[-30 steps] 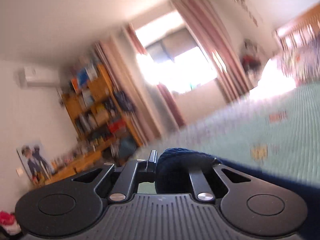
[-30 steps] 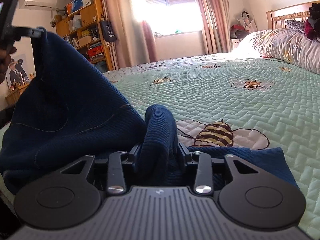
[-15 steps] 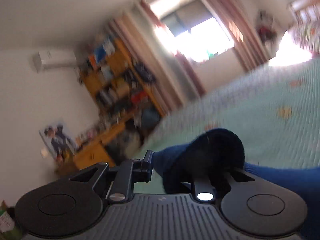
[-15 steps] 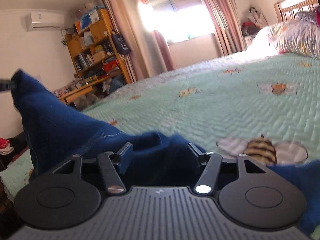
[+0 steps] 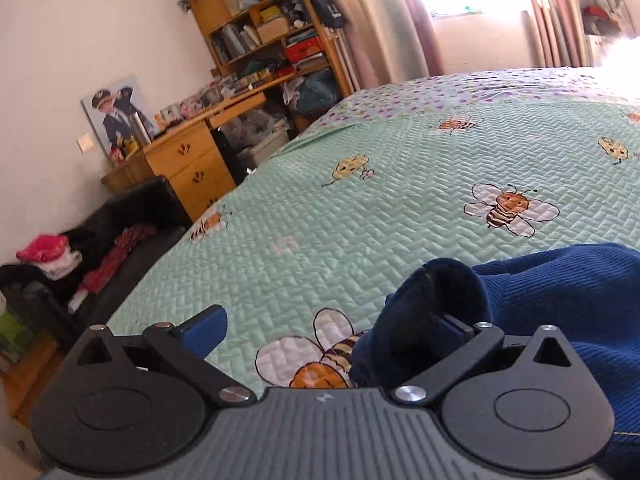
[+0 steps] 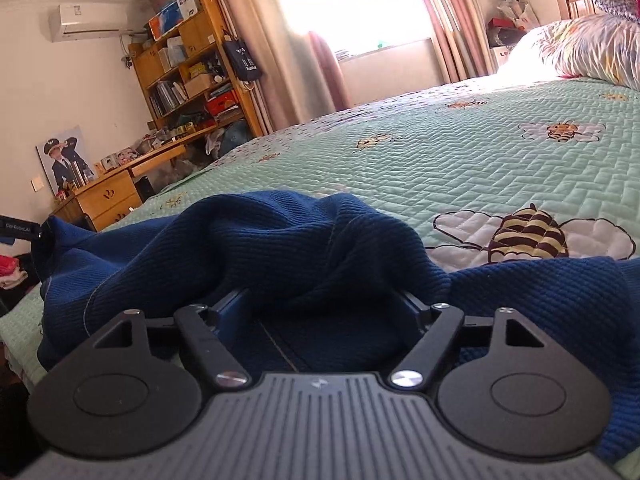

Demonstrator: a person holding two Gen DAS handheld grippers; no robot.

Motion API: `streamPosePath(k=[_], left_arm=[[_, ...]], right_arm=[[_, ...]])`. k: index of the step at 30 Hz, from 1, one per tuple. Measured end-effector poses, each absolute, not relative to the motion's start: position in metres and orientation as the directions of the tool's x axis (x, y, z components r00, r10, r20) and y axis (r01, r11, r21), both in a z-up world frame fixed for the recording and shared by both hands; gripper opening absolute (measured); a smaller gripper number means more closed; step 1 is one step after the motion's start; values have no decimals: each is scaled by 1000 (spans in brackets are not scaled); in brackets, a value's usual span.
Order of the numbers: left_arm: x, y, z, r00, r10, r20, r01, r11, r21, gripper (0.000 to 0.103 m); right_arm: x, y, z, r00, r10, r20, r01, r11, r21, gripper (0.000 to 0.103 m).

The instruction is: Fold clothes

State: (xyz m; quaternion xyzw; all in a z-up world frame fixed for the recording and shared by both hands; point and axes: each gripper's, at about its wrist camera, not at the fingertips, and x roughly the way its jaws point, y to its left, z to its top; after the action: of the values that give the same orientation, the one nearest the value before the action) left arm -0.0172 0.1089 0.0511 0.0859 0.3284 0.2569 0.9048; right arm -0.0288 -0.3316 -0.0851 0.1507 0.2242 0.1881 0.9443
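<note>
Blue garment lying rumpled on the bed, both grippers letting go.

The blue knit garment (image 6: 304,248) lies bunched on the green bee-print quilt (image 6: 460,160). Left gripper (image 5: 324,328): jaws opening, spread wide, a fold draped over one finger, nothing clamped. Right gripper (image 6: 320,308): jaws opening, cloth loose between them, pads not pressing. Wooden bookshelf (image 6: 188,76) compartments hold books and boxes; their labels are too small to read. Small print on the black part at the left edge (image 6: 18,227) is illegible.
</note>
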Motion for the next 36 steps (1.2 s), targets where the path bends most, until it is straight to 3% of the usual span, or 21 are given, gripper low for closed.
streamPosePath(k=[6, 13, 23, 30, 36], left_arm=[[-34, 122, 54, 641, 506, -577, -457, 856, 242, 102], [-45, 123, 74, 714, 497, -494, -466, 863, 194, 102], [8, 54, 72, 823, 313, -474, -162, 929, 333, 102], [73, 10, 26, 785, 282, -551, 28, 873, 488, 102], [81, -8, 1, 731, 84, -677, 284, 865, 414, 102]], right_arm=[[-29, -341, -85, 820, 449, -354, -285, 858, 427, 77], [-31, -341, -84, 817, 450, -362, -281, 857, 432, 77], [-32, -342, -83, 815, 452, -362, -287, 858, 425, 77], [-34, -343, -87, 819, 460, -343, -300, 853, 426, 79], [-35, -343, -89, 820, 468, -330, -315, 850, 423, 80]])
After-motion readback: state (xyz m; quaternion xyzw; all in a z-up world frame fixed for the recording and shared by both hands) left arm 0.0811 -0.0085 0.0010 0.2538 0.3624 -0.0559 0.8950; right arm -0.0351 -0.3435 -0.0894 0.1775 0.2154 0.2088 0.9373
